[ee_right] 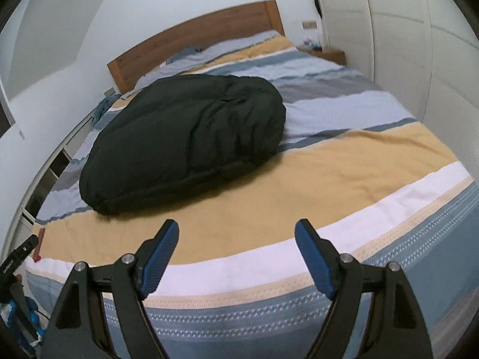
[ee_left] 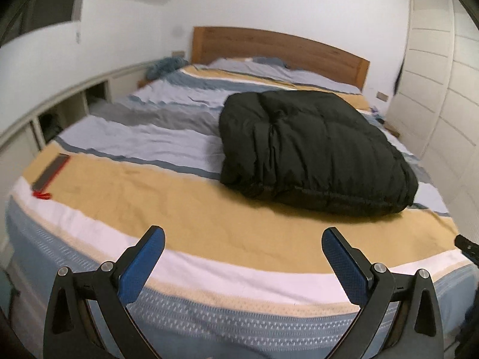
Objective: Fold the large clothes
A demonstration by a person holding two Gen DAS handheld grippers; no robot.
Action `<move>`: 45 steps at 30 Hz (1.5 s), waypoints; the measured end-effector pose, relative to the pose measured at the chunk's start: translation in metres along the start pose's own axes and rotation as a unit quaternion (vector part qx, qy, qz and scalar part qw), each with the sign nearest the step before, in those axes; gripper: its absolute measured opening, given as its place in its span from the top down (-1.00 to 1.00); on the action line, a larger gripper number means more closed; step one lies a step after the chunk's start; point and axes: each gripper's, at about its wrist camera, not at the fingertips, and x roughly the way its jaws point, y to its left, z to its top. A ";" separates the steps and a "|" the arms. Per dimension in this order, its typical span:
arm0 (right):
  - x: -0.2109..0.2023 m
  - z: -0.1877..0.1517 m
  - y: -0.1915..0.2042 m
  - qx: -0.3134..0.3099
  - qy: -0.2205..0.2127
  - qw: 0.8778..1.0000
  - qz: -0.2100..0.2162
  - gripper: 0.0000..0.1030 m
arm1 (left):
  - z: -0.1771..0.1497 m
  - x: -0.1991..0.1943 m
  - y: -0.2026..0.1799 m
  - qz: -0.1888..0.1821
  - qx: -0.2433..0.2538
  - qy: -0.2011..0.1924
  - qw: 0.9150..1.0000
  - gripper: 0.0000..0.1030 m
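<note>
A black puffy jacket (ee_left: 311, 149) lies folded into a thick bundle on the striped bed (ee_left: 155, 206). The right wrist view shows the same jacket (ee_right: 185, 146) left of centre. My left gripper (ee_left: 243, 239) is open over the foot edge of the bed, well short of the jacket, with nothing between its blue pads. My right gripper (ee_right: 236, 232) is also open and empty, hovering above the foot edge of the bed (ee_right: 344, 164) in front of the jacket. A black part at the far left of the right wrist view looks like the left gripper (ee_right: 18, 257).
A grey and red flat object (ee_left: 49, 175) lies at the bed's near left corner. A wooden headboard (ee_left: 278, 48) stands at the far end. White wardrobe doors (ee_left: 443, 89) run along the right side, and open shelves (ee_left: 51, 119) line the left wall.
</note>
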 end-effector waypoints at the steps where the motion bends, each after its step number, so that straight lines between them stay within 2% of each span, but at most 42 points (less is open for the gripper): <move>1: -0.005 -0.004 0.002 -0.001 -0.003 1.000 0.000 -0.55 | -0.003 -0.006 -0.005 0.005 0.003 -0.006 1.000 -0.99; 9: -0.034 -0.029 0.006 -0.029 -0.032 0.999 -0.029 -0.56 | -0.017 -0.041 -0.027 0.022 0.040 -0.054 0.997 -0.99; 16: -0.051 -0.036 0.001 -0.039 -0.052 0.997 -0.052 -0.56 | -0.016 -0.048 -0.030 0.018 0.047 -0.071 0.996 -0.99; 27: -0.058 -0.039 -0.008 -0.049 -0.070 0.993 -0.081 -0.56 | -0.019 -0.041 -0.030 0.012 0.055 -0.063 0.996 -0.99; 45: -0.036 -0.048 -0.021 -0.055 -0.051 0.993 -0.091 -0.57 | -0.028 -0.021 -0.030 0.006 0.061 -0.034 0.998 -0.99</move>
